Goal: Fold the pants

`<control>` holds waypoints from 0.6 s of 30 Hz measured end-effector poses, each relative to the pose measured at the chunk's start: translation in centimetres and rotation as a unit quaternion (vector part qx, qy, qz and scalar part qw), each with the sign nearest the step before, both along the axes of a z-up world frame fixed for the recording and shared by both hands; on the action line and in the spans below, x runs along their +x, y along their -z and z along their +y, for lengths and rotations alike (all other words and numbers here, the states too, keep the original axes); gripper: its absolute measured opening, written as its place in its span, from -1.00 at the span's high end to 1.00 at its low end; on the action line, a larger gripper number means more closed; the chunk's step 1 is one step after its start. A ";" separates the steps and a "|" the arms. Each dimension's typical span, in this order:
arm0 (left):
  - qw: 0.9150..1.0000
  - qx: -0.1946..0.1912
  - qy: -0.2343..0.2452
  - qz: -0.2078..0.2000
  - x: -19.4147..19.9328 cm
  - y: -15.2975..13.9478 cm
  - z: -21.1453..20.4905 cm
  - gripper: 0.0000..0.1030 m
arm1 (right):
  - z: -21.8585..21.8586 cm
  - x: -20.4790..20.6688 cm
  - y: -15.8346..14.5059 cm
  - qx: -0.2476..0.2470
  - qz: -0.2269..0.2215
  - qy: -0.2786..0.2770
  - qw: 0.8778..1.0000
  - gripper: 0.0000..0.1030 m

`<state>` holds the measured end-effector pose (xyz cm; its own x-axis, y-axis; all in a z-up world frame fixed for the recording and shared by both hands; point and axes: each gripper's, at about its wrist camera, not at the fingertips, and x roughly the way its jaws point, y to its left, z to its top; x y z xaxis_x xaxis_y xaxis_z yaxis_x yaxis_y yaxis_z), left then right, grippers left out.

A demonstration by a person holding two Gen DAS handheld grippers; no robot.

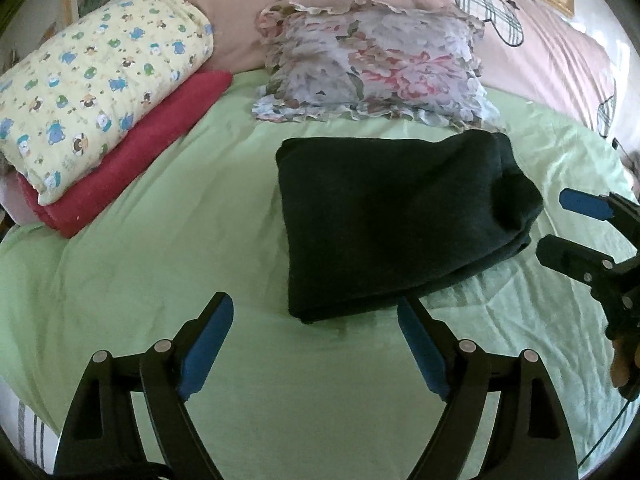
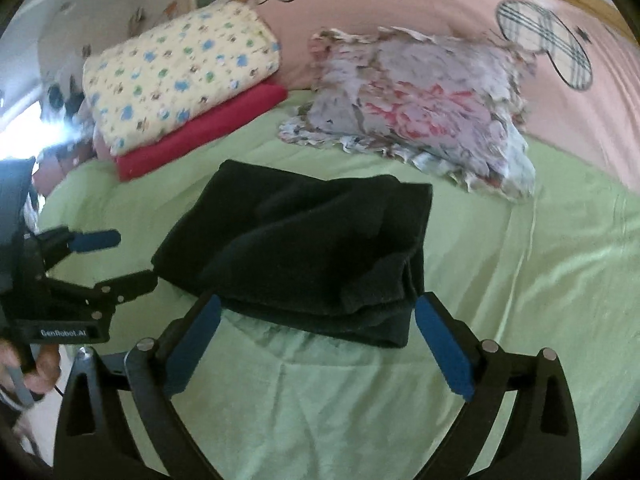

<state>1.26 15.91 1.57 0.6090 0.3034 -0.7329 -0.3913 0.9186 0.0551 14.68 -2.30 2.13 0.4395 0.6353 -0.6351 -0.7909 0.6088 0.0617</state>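
Note:
The dark green pants lie folded into a thick rectangle on the light green bed sheet. In the left wrist view my left gripper stands open just short of the bundle's near edge, nothing between its blue pads. My right gripper shows at the right edge of that view, open beside the pants' right side. In the right wrist view the folded pants lie just beyond my open right gripper, whose pads touch nothing. The left gripper sits open at the pants' left corner.
A floral frilled pillow lies behind the pants. A yellow patterned quilt is stacked on a red blanket at the back left. A pink duvet runs along the far side. A hand holds the left gripper's handle.

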 end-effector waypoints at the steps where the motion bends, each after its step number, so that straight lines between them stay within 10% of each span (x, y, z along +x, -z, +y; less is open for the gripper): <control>1: 1.000 -0.001 -0.002 0.001 0.0 0.1 0.2 -0.65 | 0.2 -0.1 -0.1 -0.004 -0.001 -0.006 1.000 -0.90; 18: 1.000 0.004 -0.009 0.007 0.1 0.7 1.0 -0.74 | 1.7 0.1 0.4 -0.008 0.029 -0.035 0.999 -0.91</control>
<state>1.33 16.91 0.88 0.5926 0.3207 -0.7389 -0.4076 0.9106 0.0683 14.77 -0.65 1.73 0.3570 0.6527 -0.6682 -0.8265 0.5541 0.0996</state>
